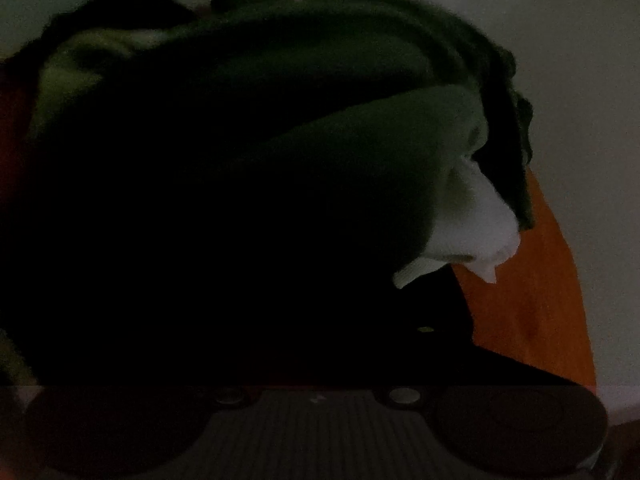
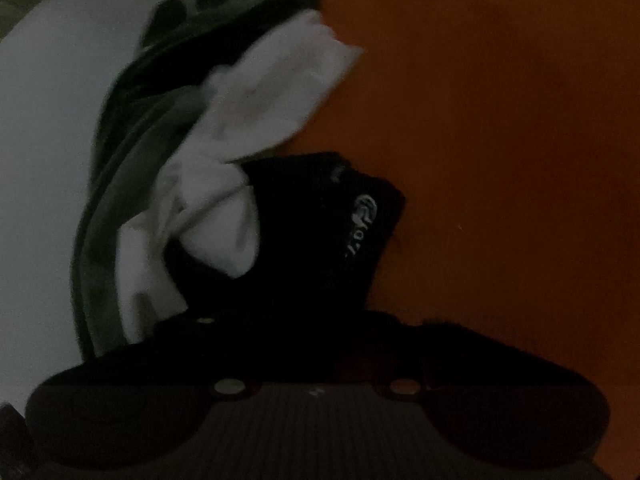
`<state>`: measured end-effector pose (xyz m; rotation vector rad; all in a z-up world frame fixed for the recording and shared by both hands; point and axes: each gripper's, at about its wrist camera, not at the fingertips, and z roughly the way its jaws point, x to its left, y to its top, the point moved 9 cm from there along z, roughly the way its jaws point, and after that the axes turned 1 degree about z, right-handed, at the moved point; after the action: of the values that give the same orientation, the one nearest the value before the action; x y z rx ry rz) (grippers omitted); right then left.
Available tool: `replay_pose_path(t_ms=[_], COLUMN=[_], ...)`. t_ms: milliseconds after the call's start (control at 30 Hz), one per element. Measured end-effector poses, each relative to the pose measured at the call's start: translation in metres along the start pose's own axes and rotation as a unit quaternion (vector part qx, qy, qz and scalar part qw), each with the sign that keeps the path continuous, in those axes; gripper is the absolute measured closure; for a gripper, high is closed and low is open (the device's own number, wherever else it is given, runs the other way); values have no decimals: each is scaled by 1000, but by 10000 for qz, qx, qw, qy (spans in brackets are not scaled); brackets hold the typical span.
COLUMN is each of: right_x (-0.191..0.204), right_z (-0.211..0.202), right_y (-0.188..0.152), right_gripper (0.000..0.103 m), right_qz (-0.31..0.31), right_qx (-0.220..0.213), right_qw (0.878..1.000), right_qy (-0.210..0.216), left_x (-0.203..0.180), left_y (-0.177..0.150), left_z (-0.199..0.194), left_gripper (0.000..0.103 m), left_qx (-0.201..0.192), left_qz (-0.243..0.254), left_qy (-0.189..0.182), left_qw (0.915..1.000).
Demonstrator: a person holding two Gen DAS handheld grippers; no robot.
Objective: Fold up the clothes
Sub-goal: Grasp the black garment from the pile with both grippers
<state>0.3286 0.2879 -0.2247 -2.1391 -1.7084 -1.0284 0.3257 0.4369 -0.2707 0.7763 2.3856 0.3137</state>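
Orange surface (image 2: 500, 128) fills most of the right wrist view, dim light throughout; a pale area (image 2: 36, 160) borders it on the left. Clothes heap lies where the two meet. Dark green garment (image 1: 280, 64) is the largest piece, bunched and crumpled, filling the left wrist view. White garment (image 2: 260, 96) sits folded into the green one, a corner spilling toward the orange. Black garment (image 2: 320, 232) with a small pale printed logo lies directly ahead of the right tongs (image 2: 316, 320), partly over the white cloth. Right tongs drawn narrow, apparently pinching the black fabric. Left tongs (image 1: 312, 360) lost in shadow against the dark cloth; drawn nearly together, grip on cloth not discernible.
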Motion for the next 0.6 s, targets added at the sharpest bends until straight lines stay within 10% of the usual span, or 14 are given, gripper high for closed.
replay_pose_path(t_ms=[233,600], right_x=[29,-7], right_z=[-59,-166], right_y=[-2,3], right_gripper=[92,102], right_qz=[-1544,-1775], right_qx=[-850,-1731], right_qw=[9834,9667], right_qy=[-426,-631], left_x=[-30,-59], left_y=[-23,-77], left_z=[-41,-113], left_gripper=[99,102], left_qx=[-511,-787], left_qz=[654,1160], left_qy=[44,-34], left_qw=[9965,9901])
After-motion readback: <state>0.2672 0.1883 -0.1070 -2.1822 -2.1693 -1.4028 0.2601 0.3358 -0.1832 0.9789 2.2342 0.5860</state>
